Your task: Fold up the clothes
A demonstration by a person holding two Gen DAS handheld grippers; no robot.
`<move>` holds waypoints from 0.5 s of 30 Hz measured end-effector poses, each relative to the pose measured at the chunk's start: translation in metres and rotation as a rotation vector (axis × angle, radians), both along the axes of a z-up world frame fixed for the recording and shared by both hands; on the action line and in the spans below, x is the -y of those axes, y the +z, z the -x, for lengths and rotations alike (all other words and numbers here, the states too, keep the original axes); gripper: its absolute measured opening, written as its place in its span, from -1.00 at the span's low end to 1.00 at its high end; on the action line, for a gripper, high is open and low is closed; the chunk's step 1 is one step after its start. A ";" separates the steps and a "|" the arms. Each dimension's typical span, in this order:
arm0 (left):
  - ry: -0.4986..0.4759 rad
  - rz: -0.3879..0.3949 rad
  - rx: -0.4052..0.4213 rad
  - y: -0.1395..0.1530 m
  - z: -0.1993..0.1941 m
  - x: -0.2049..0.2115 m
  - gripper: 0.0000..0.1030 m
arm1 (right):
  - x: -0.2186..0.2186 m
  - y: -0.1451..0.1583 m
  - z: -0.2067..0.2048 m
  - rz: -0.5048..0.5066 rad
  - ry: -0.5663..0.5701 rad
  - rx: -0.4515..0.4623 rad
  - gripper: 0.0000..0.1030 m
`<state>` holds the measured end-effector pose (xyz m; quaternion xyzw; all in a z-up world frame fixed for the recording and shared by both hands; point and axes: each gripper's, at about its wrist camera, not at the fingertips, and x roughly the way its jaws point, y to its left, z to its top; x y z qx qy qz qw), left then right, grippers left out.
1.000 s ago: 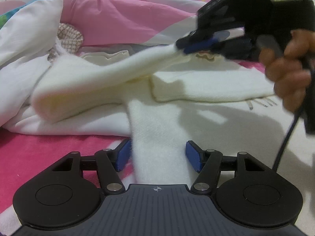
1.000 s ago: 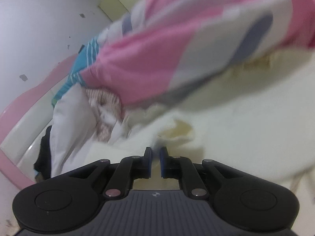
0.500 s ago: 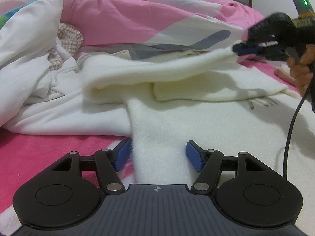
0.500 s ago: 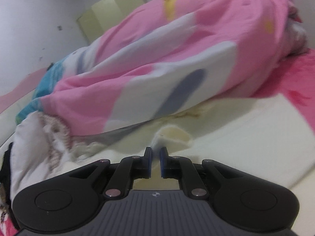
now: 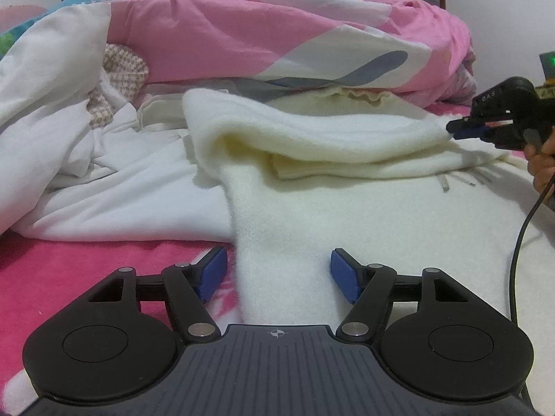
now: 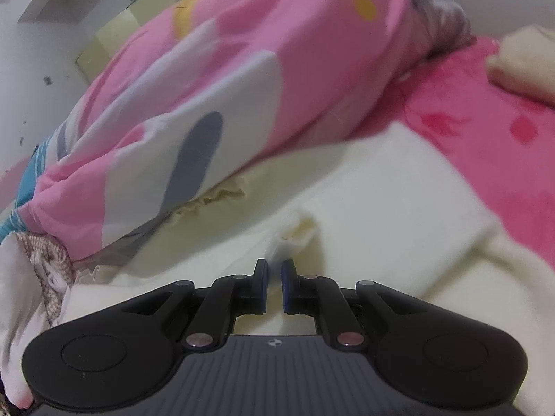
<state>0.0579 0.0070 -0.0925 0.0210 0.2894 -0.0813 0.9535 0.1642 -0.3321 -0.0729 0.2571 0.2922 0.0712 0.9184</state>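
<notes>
We see left gripper [image 5: 279, 275], lower centre, jaws opening, one cream garment [image 5: 347, 208] strip between, unpinched. Pink bedsheet [image 5: 69, 277] free lower left. Right gripper [image 5: 458, 131], right edge, pinches garment's cuff [image 6: 295, 235]. One quilt [image 5: 277, 34] crowds top.

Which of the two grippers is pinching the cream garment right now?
The right gripper: its jaws are clamped on the cream garment. The left gripper is opening, straddling cloth without pinching.

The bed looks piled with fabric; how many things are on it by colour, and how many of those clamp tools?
Cream garment: 1
White garment: 1
Pink patterned quilt: 1
Checked cloth: 1
Clamp tools: 2, the left gripper opening with cream cloth between its jaws, and the right gripper pinching a cream edge
Total: 6
</notes>
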 end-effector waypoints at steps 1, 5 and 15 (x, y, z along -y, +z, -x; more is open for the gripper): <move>0.000 -0.001 -0.001 0.000 0.000 0.000 0.32 | 0.002 -0.001 0.001 -0.007 -0.004 0.002 -0.84; 0.001 -0.010 0.003 -0.001 0.001 0.001 0.34 | 0.015 0.001 0.004 -0.034 -0.035 0.017 -0.84; 0.002 -0.012 0.006 -0.003 0.001 -0.001 0.37 | 0.046 -0.021 0.005 -0.107 -0.107 -0.011 -0.84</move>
